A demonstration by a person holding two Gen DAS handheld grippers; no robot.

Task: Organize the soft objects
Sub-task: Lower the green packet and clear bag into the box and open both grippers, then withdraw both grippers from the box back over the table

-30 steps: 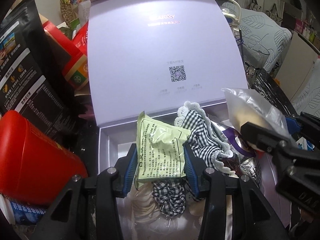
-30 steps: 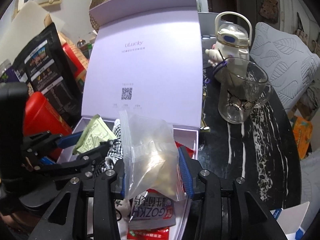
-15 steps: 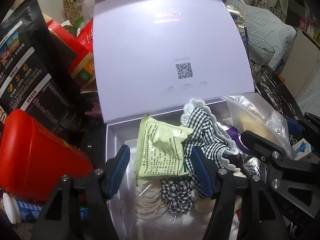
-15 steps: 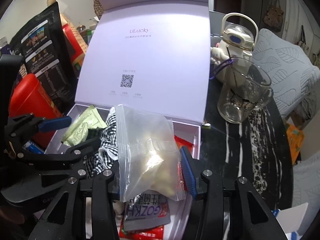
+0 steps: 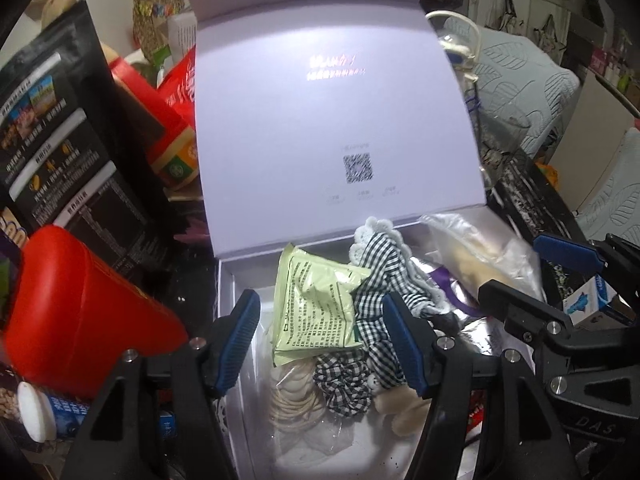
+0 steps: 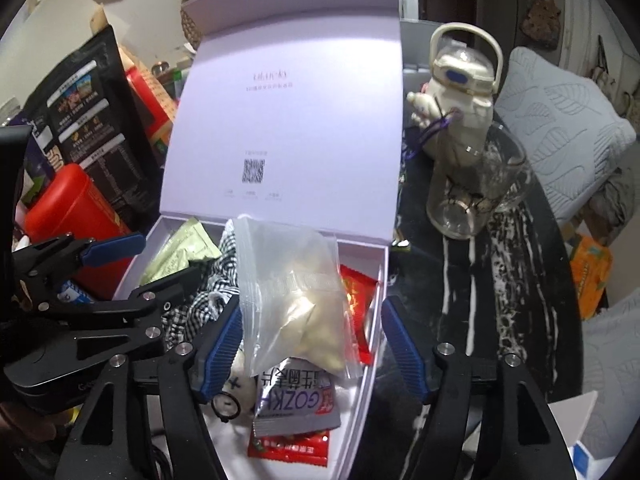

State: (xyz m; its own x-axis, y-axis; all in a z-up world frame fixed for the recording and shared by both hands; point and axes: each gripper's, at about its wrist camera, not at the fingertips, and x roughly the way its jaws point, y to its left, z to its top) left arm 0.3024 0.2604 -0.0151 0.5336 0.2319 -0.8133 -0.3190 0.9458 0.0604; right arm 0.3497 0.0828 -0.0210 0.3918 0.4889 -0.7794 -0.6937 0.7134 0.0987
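An open lavender box [image 5: 226,292] with its lid up holds soft items. A pale green packet [image 5: 316,312] lies in it, resting on black-and-white checked cloth [image 5: 380,276] and a checked scrunchie [image 5: 344,384]. My left gripper [image 5: 320,344] is open, its blue pads on either side of the packet, not touching it. In the right wrist view a clear zip bag [image 6: 296,300] of pale pieces rests in the box [image 6: 380,280] on a grey sachet [image 6: 296,404] and red packets [image 6: 360,300]. My right gripper [image 6: 312,356] is open around the bag.
A red container [image 5: 80,312], black pouches [image 5: 60,140] and red boxes [image 5: 176,120] crowd the box's left side. A glass cup [image 6: 476,192] and a cream bottle [image 6: 460,80] stand on the dark marble table [image 6: 500,280] to the right. A grey cushion [image 6: 560,128] lies beyond.
Both grippers have opened. The left let go of the green packet and the right let go of the zip bag; both items now rest in the box. Both grippers have drawn back slightly.
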